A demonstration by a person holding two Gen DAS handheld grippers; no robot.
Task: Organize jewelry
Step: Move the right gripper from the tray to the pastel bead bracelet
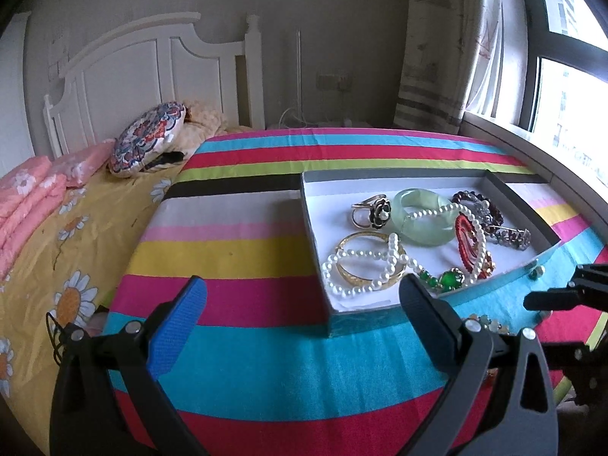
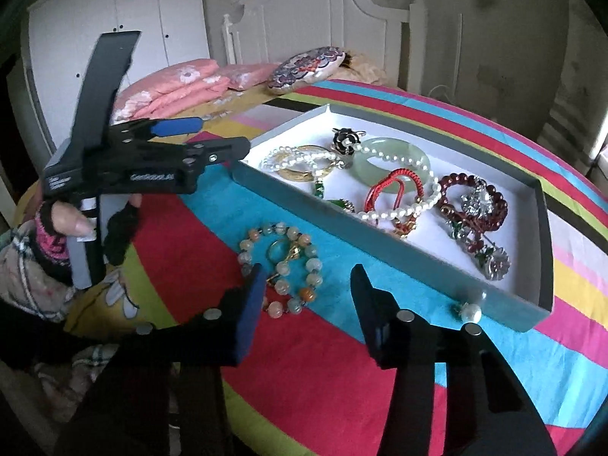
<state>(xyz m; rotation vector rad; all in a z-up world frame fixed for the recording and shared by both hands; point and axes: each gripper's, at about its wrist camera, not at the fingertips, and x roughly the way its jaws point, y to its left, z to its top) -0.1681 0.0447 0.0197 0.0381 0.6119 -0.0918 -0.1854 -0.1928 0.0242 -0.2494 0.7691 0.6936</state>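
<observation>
A shallow grey box lies on a bed under a striped cover, already crowded with pearls, a jade bangle and other pieces. Just outside the box's near wall lies a loose beaded bracelet, with a pearl earring further along that wall.

The right claw stands released and empty over the bracelet, which lies partly between its fingers; picking it up seems the step in hand. Next it must lower, close, then lift over the wall.

The left claw hangs released and empty at the box's near corner.

Only the right view shows the whole bracelet and the gloved hand; the left view adds a window beyond the box.
</observation>
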